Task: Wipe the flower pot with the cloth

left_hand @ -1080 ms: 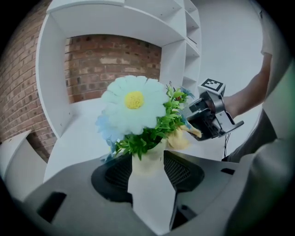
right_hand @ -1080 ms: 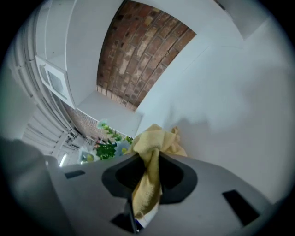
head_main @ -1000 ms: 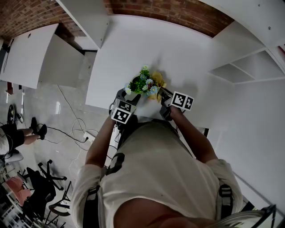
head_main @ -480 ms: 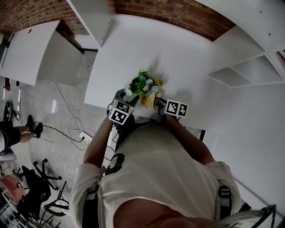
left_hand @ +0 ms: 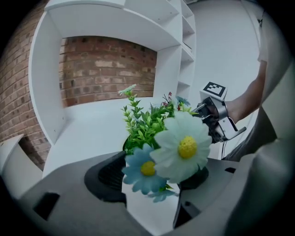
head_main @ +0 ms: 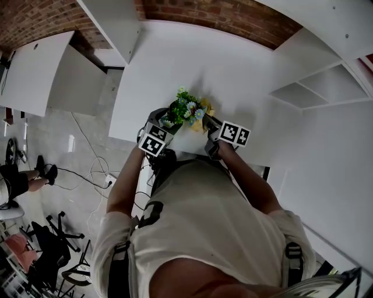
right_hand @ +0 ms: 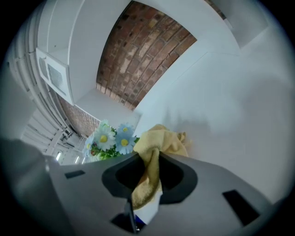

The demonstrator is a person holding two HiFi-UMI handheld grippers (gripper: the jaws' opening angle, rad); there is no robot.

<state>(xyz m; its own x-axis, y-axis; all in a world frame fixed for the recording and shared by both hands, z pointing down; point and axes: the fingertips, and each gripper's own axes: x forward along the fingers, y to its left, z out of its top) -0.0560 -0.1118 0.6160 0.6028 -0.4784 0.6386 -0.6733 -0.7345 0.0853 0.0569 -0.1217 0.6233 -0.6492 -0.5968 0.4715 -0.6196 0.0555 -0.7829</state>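
Nearest the person, the left gripper (left_hand: 152, 185) had its fingers spread wide. They had just been opening. The blooms of the flower pot (head_main: 184, 109) stood between them, with neither pad pressing on anything, so the pot was released rather than steadied. The right gripper (right_hand: 147, 179) was clenched on the yellow cloth (right_hand: 159, 140), which was bunched between its fingers and spilled out past their tips.

A little further out, the flower pot stood upright near the front edge of the white bench (head_main: 175, 58), between the two grippers. The cloth lay just beside its right side. No view showed whether the cloth actually touched the pot's wall, because the daisies and green sprigs hid the pot almost entirely.

As a judgement, the task looked to be mid-course. The cloth was in hand and brought up to the pot, but the pot's surface showed no sign either way of having been wiped. Passes round the pot's sides probably remained, with the left fingers needing to close on it again to hold it.

Beyond the bench stood the brick wall (head_main: 233, 17).
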